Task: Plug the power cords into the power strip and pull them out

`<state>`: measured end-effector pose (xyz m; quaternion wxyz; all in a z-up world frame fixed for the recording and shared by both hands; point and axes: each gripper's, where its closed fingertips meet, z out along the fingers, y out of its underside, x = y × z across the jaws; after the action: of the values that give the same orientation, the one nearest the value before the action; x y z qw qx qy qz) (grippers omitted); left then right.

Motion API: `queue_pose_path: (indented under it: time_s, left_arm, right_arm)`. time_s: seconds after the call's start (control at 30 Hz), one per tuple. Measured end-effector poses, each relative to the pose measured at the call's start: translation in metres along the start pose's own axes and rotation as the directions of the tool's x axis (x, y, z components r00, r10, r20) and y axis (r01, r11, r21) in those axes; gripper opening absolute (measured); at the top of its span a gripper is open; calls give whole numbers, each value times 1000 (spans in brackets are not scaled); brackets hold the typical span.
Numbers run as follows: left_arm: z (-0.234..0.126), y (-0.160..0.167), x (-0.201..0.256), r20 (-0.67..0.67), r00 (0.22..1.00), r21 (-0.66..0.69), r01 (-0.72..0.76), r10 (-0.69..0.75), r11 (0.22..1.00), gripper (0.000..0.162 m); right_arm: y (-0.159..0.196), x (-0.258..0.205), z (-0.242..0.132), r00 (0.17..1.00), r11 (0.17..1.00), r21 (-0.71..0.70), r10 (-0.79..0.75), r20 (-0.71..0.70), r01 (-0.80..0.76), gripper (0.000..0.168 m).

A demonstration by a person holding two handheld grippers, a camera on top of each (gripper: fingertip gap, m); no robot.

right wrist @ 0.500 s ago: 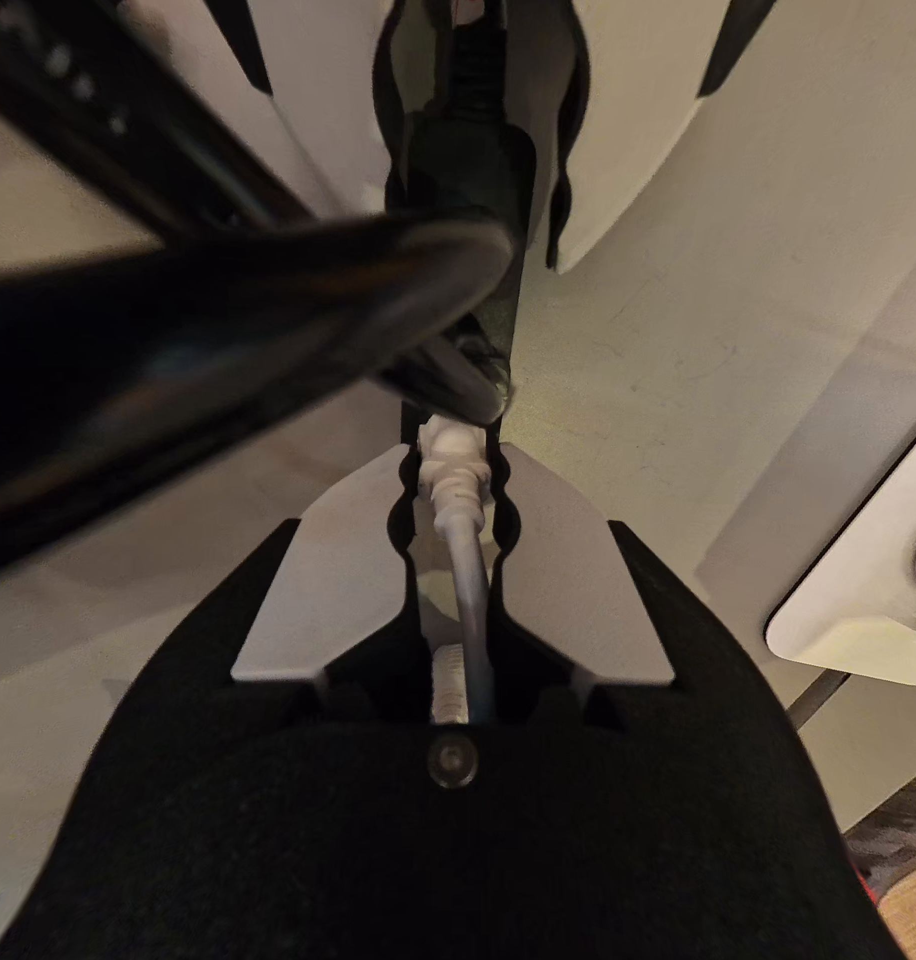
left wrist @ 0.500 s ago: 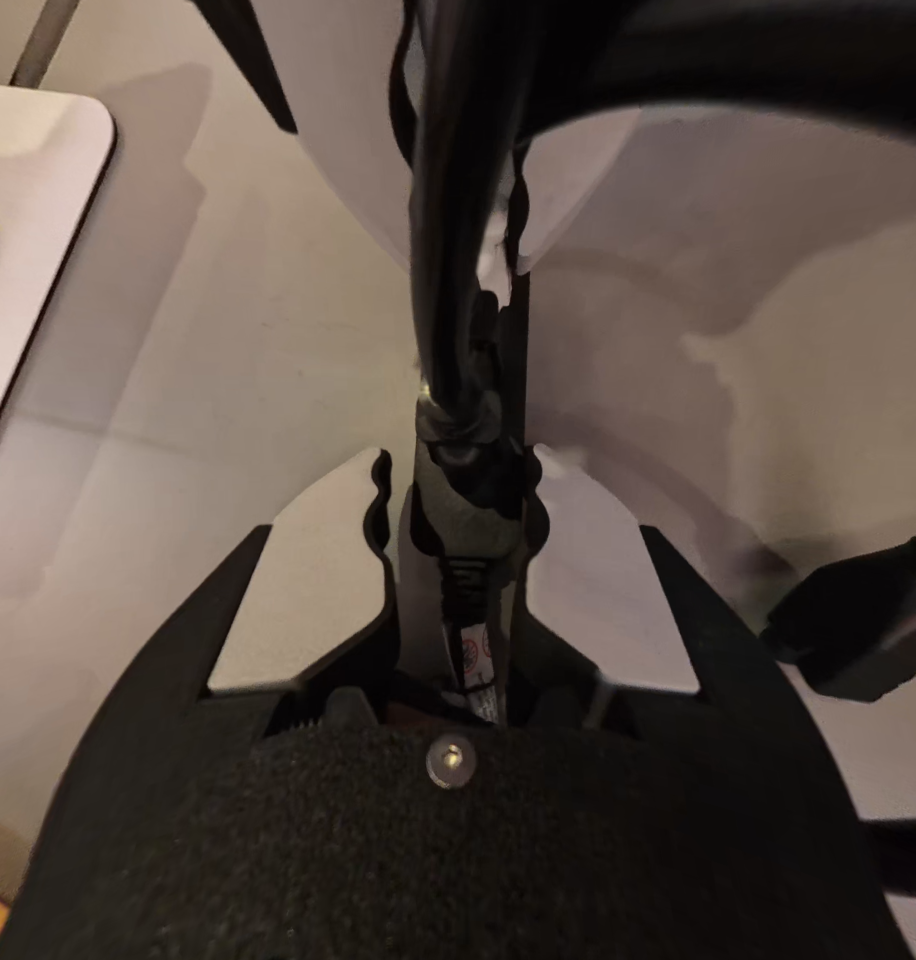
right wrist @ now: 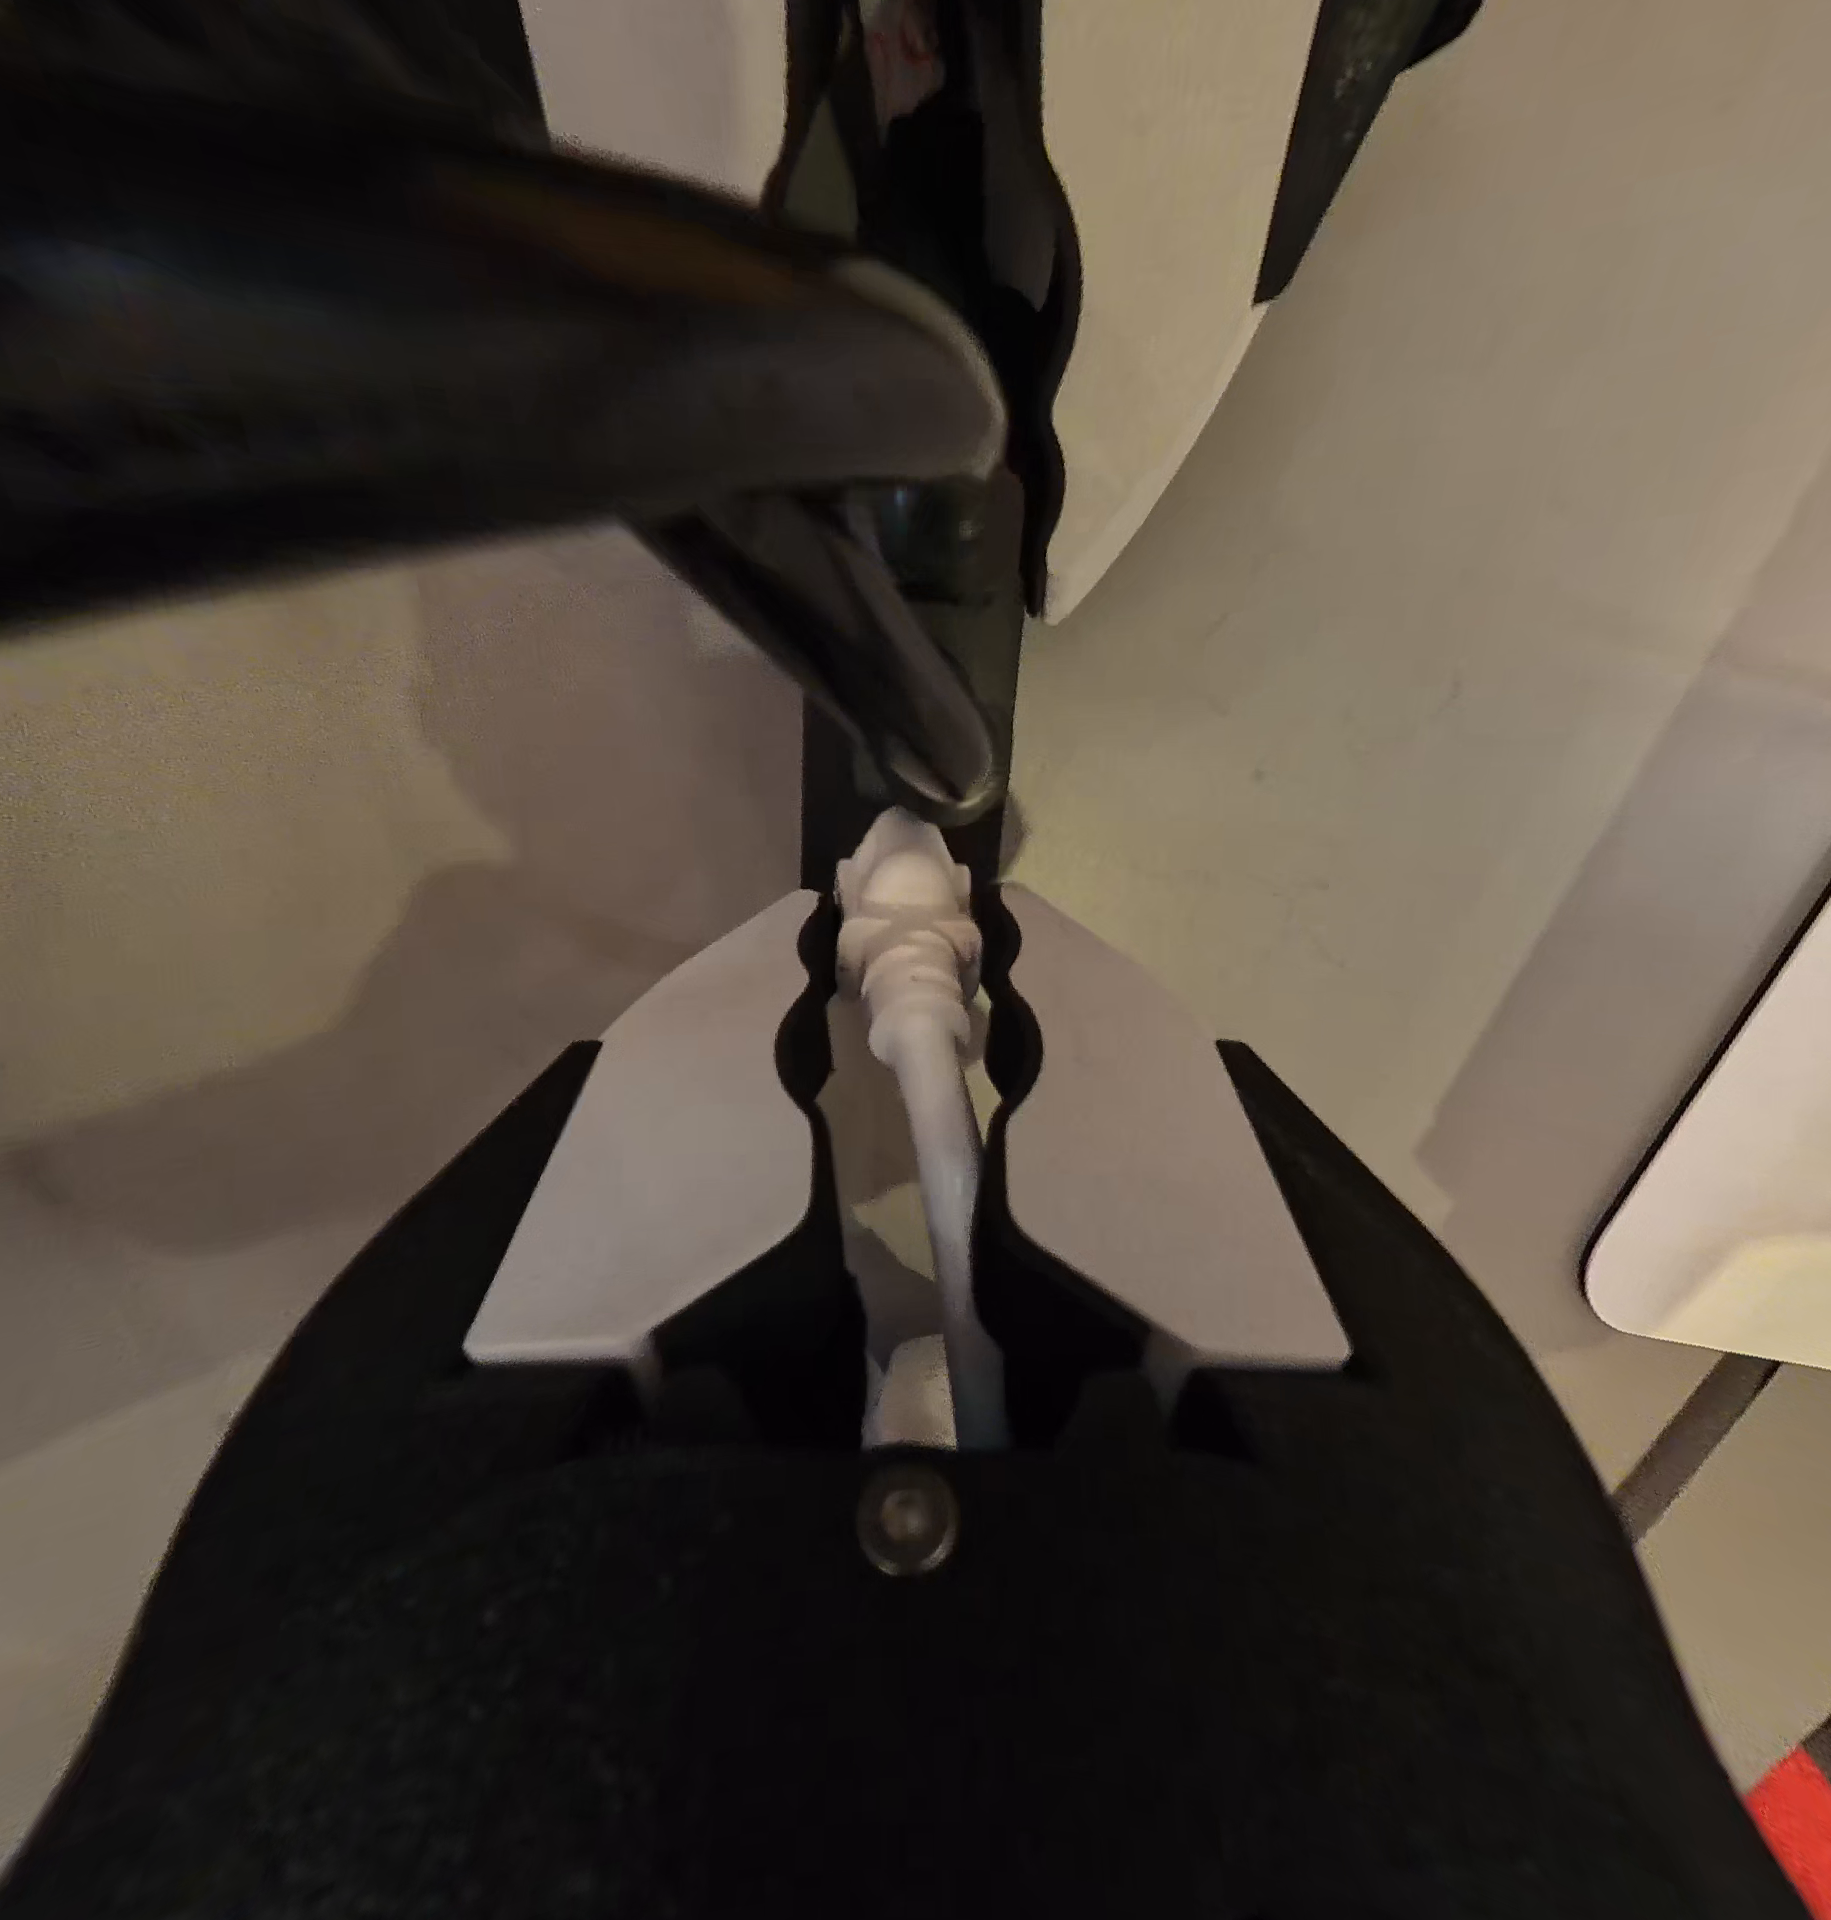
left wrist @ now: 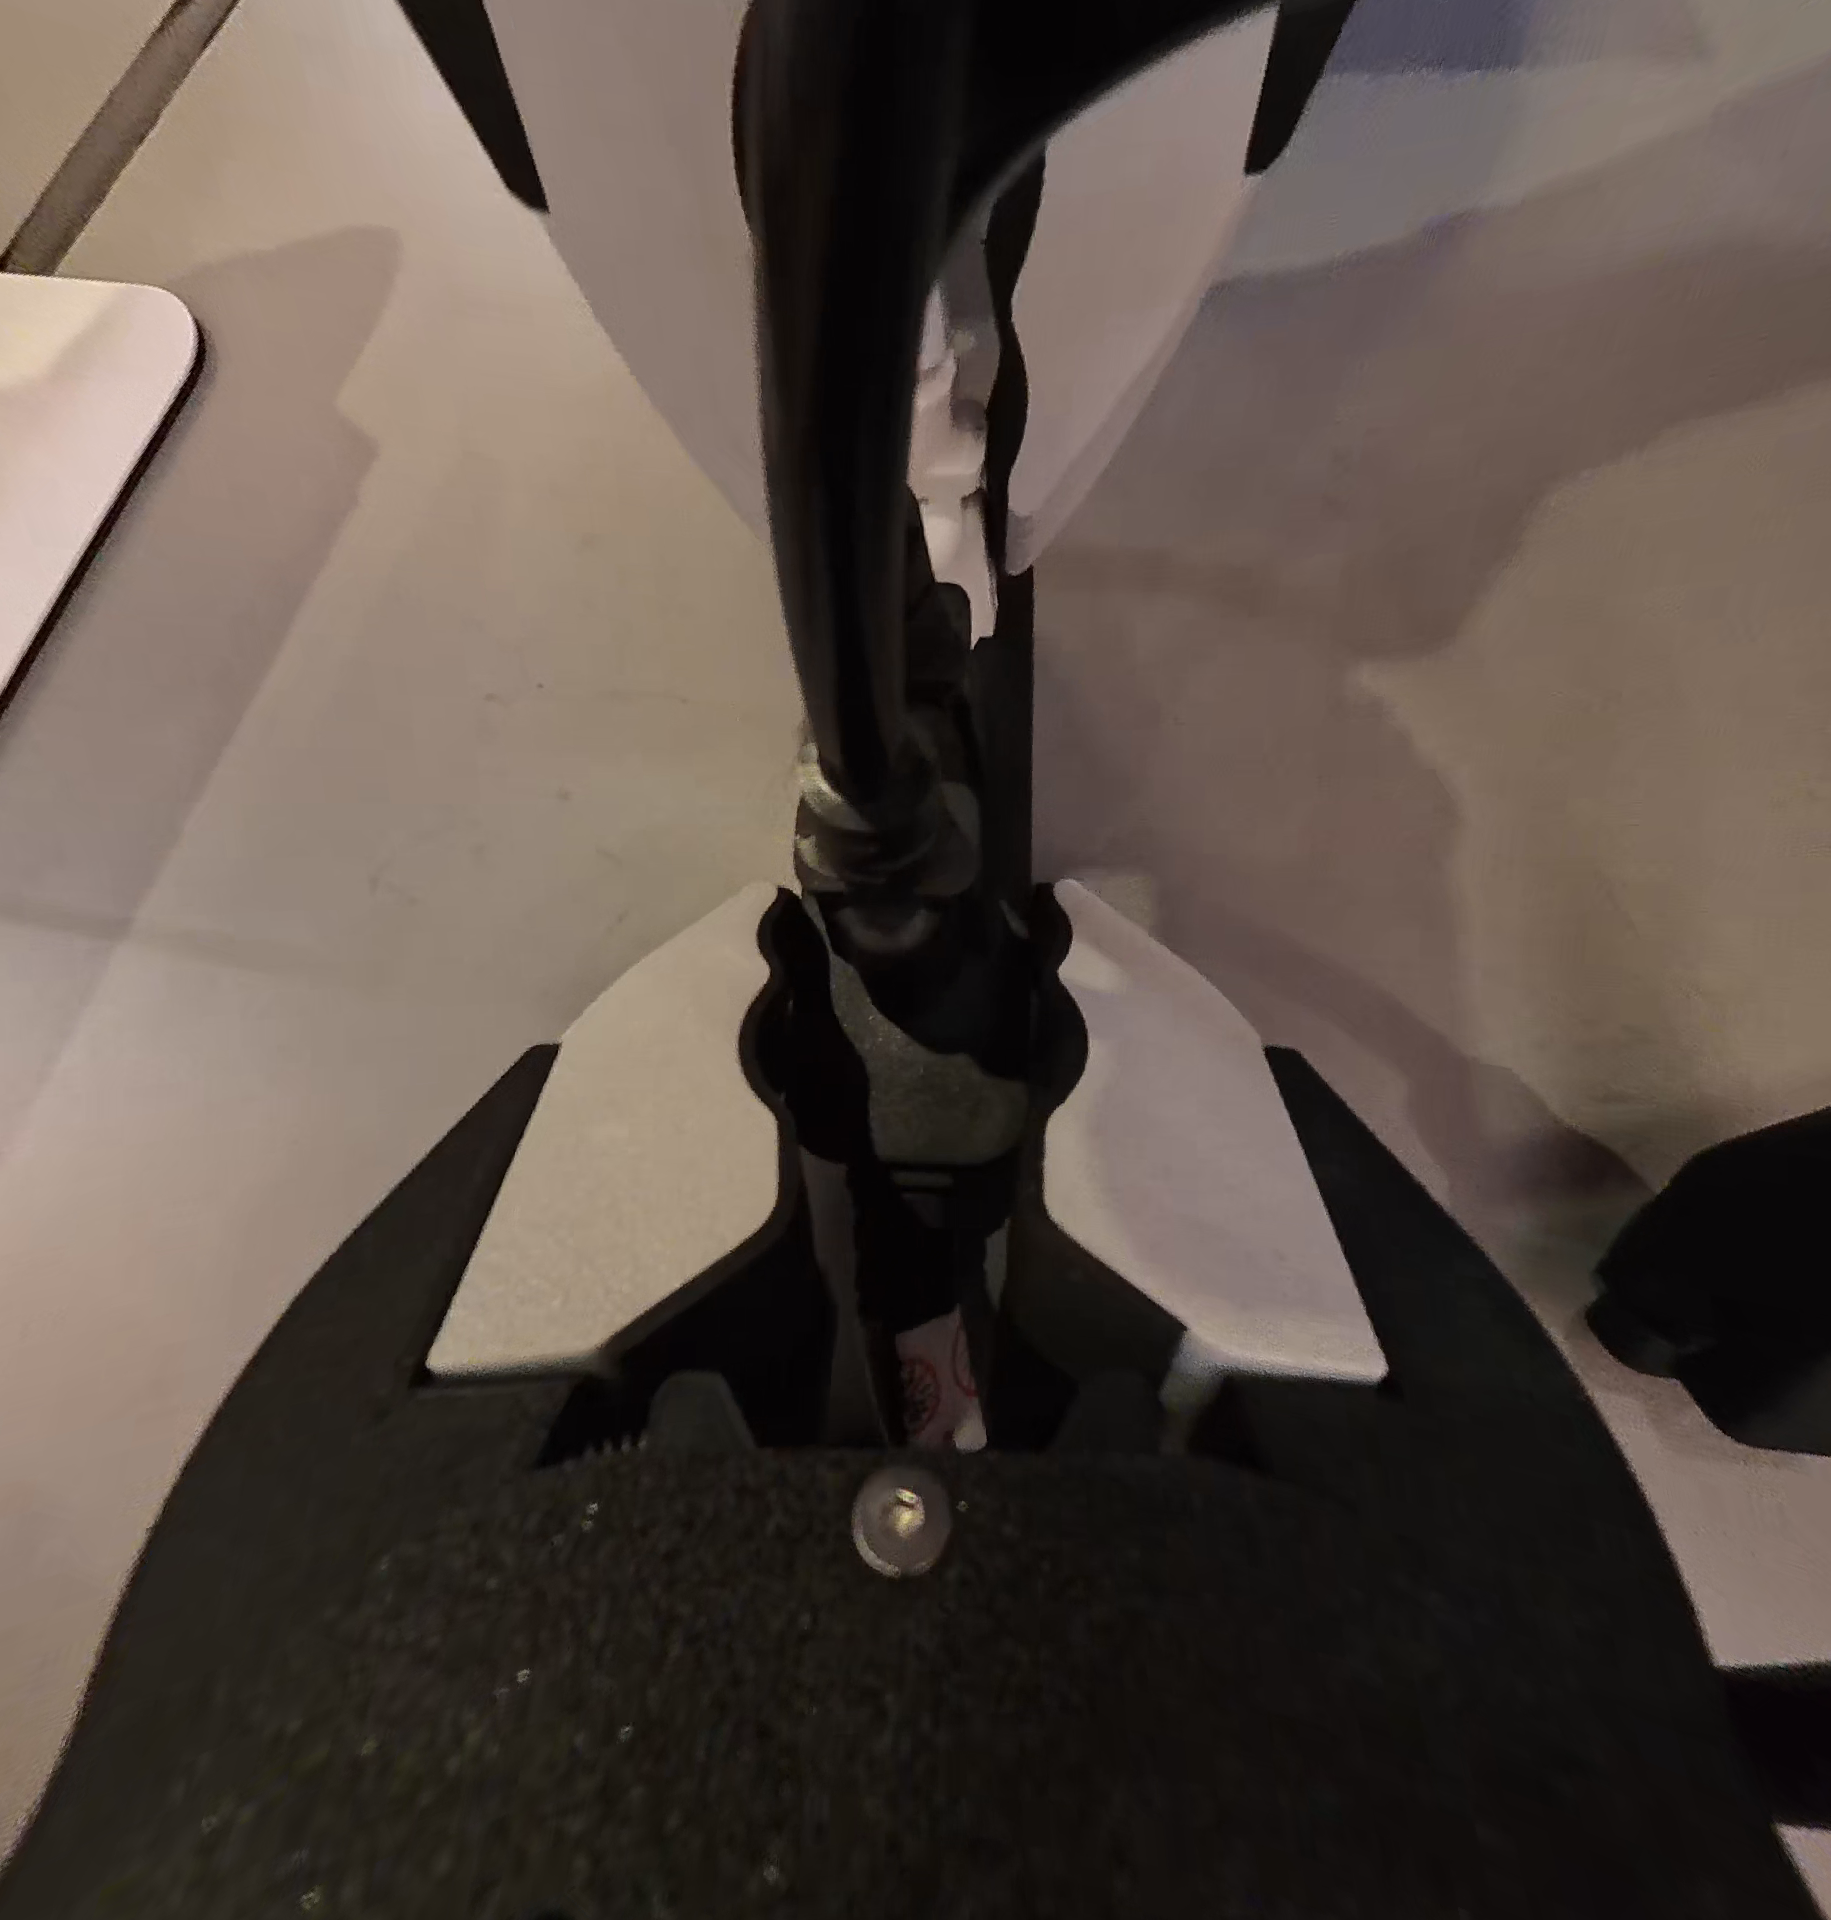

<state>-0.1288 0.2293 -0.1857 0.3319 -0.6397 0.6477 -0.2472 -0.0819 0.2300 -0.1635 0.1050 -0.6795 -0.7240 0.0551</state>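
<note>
The left tool [left wrist: 916, 997] was seen closed on the black plug [left wrist: 932, 1091] of a black cord [left wrist: 849, 468], which rose from the plug as a bundled loop. The right tool [right wrist: 906, 935] was closed on the ribbed neck of a white cord [right wrist: 906, 935], its cable running back between the fingers. The two tools were held nose to nose above the table [right wrist: 319, 831], so that the white end almost touched the black cord's loop. A white slab with rounded corners [right wrist: 1742, 1195] lay at the table's edge, well apart from both tools; whether it was the power strip could not be told, and no sockets were shown. The step in hand was judged to be carriage of cords that stood unplugged. For the next move, each plug would have to be turned toward a socket and lined up before being pressed in
</note>
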Motion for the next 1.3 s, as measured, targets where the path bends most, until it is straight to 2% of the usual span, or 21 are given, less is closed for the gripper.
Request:
queue_pose_path:
  time_s: [0.4,0.6,0.77,0.83,0.9,0.97,1.0,1.07,1.13,1.2,1.27,1.3]
  left_arm:
    - [1,-2,0,-17,1000,15,14,-13,1000,44]
    - [2,-3,0,-14,1000,17,9,-9,1000,44]
    - [4,-2,-1,6,1000,2,-8,8,1000,43]
    - [4,-2,-1,8,1000,1,-7,7,1000,44]
    - [4,-2,-1,5,1000,2,-12,12,1000,43]
    - [4,-2,-1,-7,1000,3,-23,23,1000,43]
    - [3,-2,-1,-15,999,4,-36,36,999,43]
    - [3,-2,1,-35,997,6,-75,75,997,43]
    - [1,-1,4,-63,992,10,-112,113,994,43]
    - [-1,1,7,-91,988,15,-124,125,992,43]
    - [-4,2,10,-110,984,19,-140,142,990,43]
    - [-5,3,11,-118,982,21,-147,149,989,43]
  right_arm:
    - [-3,2,-6,998,997,69,21,60,-26,25]
    - [-1,2,-8,997,998,53,29,77,-34,25]
    - [2,3,-9,1000,999,24,25,-9,-25,25]
    - [-15,8,-35,994,988,151,44,-97,-29,25]
    - [-38,15,-85,973,929,367,115,-201,-34,24]
    - [-37,7,-118,947,895,425,241,-213,-132,24]
    - [-33,-4,-123,937,875,443,299,-180,-194,36]
    - [-31,-36,-105,920,813,493,388,-62,-310,46]
    - [-27,-56,-64,881,746,532,474,-1,-400,48]
    - [-18,-55,-28,815,663,584,579,-5,-468,47]
    - [-17,-43,-19,759,538,690,650,25,-484,45]
    - [-16,-37,-17,759,524,717,651,11,-460,46]
